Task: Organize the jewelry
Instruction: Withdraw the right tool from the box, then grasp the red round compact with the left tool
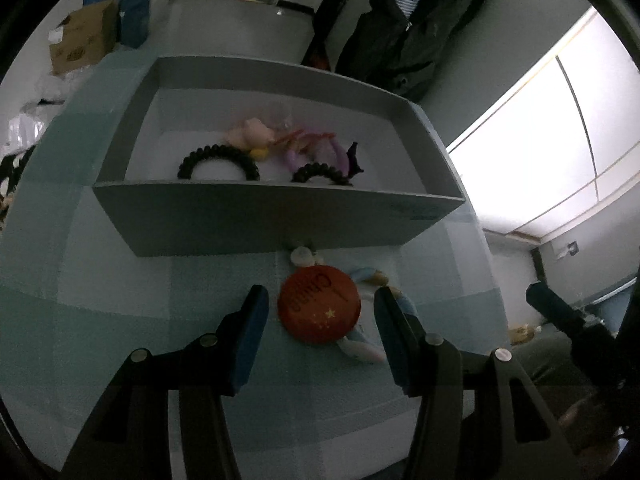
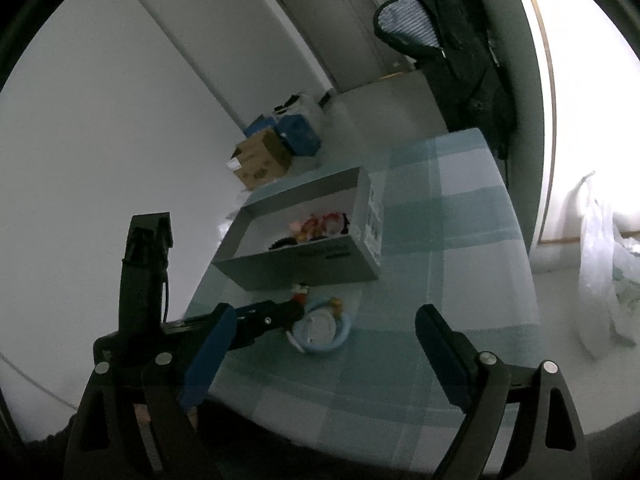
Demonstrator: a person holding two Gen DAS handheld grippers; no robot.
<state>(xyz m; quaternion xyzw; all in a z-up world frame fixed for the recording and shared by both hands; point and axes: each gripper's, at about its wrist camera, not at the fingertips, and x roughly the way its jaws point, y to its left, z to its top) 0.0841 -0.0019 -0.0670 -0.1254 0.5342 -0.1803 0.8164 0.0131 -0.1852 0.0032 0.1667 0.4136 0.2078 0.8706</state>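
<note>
A grey box [image 1: 276, 220] stands on the checked tablecloth and holds black coil hair ties [image 1: 218, 160], a pink piece and other hair accessories. In front of it lies a round red badge [image 1: 319, 309] on a pale blue and pink coil bracelet [image 1: 362, 350]. My left gripper [image 1: 320, 312] is open, its fingers on either side of the badge, just above the cloth. My right gripper [image 2: 322, 332] is open and empty, held back above the table's near edge. The right wrist view shows the box [image 2: 304, 260], the bracelet [image 2: 320, 330] and the left gripper's fingers [image 2: 264, 320] beside it.
The table [image 2: 440, 240] is covered by a teal checked cloth. A dark jacket [image 1: 404, 28] hangs behind the table. Cardboard and blue boxes [image 2: 276, 152] stand on the floor beyond. A plastic bag [image 2: 600, 272] hangs to the right.
</note>
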